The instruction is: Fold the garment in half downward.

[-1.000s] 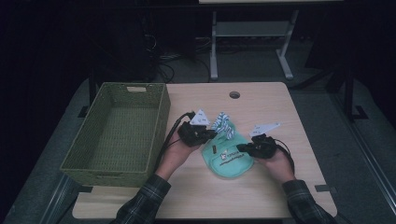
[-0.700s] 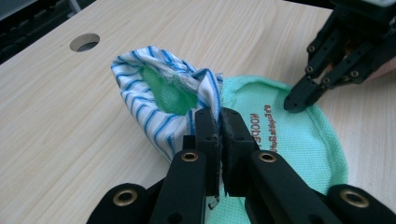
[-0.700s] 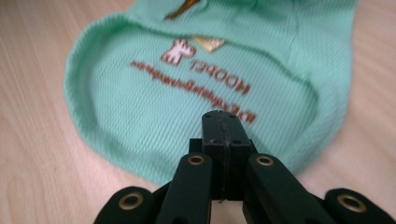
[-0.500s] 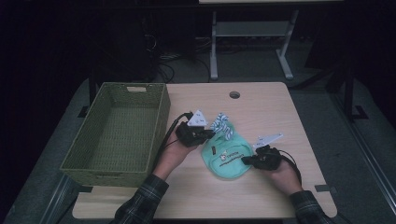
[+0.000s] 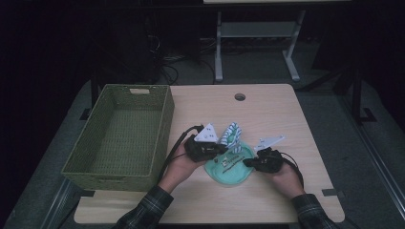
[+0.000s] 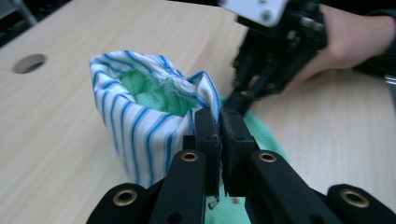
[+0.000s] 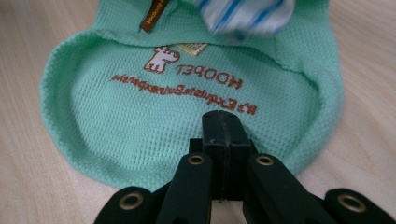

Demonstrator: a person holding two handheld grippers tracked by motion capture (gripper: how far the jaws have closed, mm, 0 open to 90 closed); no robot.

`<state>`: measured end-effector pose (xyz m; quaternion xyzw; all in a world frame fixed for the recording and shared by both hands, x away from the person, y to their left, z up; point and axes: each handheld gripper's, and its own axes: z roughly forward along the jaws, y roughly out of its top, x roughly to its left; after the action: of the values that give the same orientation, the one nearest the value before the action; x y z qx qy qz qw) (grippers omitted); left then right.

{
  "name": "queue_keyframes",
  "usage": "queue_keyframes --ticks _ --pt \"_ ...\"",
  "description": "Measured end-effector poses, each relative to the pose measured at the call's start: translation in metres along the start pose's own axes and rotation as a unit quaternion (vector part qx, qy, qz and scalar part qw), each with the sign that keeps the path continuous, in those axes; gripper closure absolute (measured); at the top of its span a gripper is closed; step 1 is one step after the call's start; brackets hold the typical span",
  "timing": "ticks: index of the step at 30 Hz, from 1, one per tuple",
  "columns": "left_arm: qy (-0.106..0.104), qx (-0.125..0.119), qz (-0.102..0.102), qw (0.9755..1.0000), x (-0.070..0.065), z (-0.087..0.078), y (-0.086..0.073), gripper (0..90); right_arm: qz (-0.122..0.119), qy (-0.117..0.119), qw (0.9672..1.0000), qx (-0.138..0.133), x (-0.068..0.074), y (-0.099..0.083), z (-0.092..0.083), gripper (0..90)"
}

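A mint-green mesh pet garment [image 5: 229, 167] lies flat on the table, its brown print [image 7: 187, 81] facing up. Its blue-and-white striped cuff [image 6: 140, 121] stands up at the far end, also seen at the striped cuff [image 5: 232, 133]. My left gripper [image 6: 219, 130] is shut on the cuff's edge where it meets the green cloth; in the high view the left gripper [image 5: 220, 149] sits at the garment's left. My right gripper [image 7: 226, 126] is shut, its tips lying on the green mesh just inside the near hem, with no cloth visibly between them. The right gripper [image 5: 249, 162] is at the garment's right side.
An empty green woven basket [image 5: 162, 119] stands at the table's left, close to my left hand. The wooden table [image 5: 277, 114] has a round cable hole [image 5: 239, 97] at the back. A white stand [image 5: 258, 33] is on the floor beyond.
My right gripper has come nearer to me, down the garment's right side. The left gripper and the striped cuff have shifted slightly toward me. Both stayed shut.
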<state>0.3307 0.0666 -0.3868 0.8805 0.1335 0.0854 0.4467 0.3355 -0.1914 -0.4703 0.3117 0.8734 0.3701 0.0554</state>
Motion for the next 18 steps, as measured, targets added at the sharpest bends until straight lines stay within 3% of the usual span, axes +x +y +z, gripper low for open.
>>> queue_keyframes --ticks 9,11,18 --pt "-0.043 0.037 0.009 0.9984 -0.025 0.027 -0.018 86.7 -0.007 -0.005 1.0 0.003 0.0 -0.001 -0.003 89.9" --pt "-0.048 0.048 0.019 0.9975 -0.029 0.032 -0.021 86.7 -0.003 -0.011 0.9999 0.0 -0.001 -0.002 -0.009 89.9" --pt "-0.074 0.067 0.017 0.9948 -0.038 0.044 -0.028 86.5 0.012 -0.031 0.9992 -0.023 -0.012 -0.009 -0.033 89.9"
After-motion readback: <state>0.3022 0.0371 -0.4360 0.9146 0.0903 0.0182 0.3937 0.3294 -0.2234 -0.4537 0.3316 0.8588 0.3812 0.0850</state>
